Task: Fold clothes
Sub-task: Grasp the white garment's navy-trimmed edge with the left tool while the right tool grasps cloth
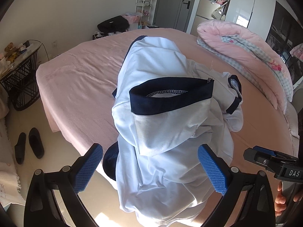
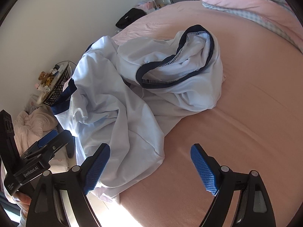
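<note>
Crumpled pale-blue cotton garment with navy-blue trim bands lies bunched on the pink-sheeted bed, near its front edge, part drooping over that edge; one navy-hemmed opening gapes upward, overlock stitching visible. Left tool released, jaws wide either side of the cloth, not gripping. Right tool released too, just beside the garment's near corner, over bare sheet. Pink folded quilt far across the bed.

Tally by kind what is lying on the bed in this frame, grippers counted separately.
Light blue garment with navy trim: 1
Pink quilt, folded: 1
Grippers, both open: 2 (left gripper, right gripper)
Total: 4
</note>
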A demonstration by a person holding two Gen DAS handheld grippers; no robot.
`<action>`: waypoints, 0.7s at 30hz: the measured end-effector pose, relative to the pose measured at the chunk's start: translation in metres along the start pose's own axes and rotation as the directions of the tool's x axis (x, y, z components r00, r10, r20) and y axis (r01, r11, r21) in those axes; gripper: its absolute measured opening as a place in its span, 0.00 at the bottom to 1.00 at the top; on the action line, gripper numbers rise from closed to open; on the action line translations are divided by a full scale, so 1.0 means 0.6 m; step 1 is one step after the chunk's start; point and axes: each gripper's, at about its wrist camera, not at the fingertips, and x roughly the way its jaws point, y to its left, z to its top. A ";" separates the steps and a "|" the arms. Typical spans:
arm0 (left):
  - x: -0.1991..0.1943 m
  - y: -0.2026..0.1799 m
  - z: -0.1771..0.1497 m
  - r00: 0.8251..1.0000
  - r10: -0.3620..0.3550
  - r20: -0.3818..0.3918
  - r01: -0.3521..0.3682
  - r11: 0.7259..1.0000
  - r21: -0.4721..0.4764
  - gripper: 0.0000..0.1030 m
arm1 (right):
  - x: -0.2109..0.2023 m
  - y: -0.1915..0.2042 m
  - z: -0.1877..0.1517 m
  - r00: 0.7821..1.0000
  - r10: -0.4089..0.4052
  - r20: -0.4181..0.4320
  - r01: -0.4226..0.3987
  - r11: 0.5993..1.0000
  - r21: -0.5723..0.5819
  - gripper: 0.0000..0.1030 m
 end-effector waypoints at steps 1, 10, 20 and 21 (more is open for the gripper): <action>0.003 -0.001 0.000 1.000 0.000 0.000 0.000 1.000 0.002 0.99 | 0.003 -0.002 -0.001 1.000 0.007 0.001 -0.007 1.000 0.006 0.84; 0.032 -0.013 0.010 1.000 0.010 -0.005 -0.010 0.999 0.049 0.91 | 0.054 0.009 -0.013 0.998 0.020 -0.065 -0.021 1.000 -0.020 0.84; 0.064 -0.049 0.009 0.999 0.050 -0.009 -0.048 0.984 0.173 0.55 | 0.075 -0.002 -0.021 0.997 0.057 -0.060 -0.054 0.997 0.055 0.84; 0.066 -0.050 0.009 0.999 0.051 -0.009 -0.048 0.983 0.175 0.51 | 0.076 -0.003 -0.020 0.996 0.066 -0.057 -0.063 0.996 0.064 0.84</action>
